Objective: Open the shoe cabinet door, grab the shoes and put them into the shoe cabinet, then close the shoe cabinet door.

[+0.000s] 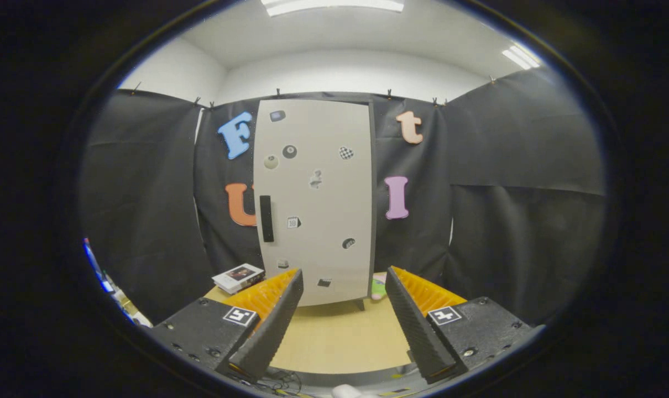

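A tall white shoe cabinet (318,199) stands on the wooden table beyond my fingers, its door shut and dotted with small stickers. A black vertical handle (266,218) sits near the door's left edge. A pink and green shoe (378,286) peeks out at the cabinet's lower right, partly hidden behind my right finger. My gripper (343,287) is open, with nothing between its fingers, and it faces the lower part of the cabinet from a distance.
A small white box (238,277) lies on the table (340,337) to the left of the cabinet, just beyond my left finger. Black cloth walls close the booth on all sides. The table's front edge runs under my fingers.
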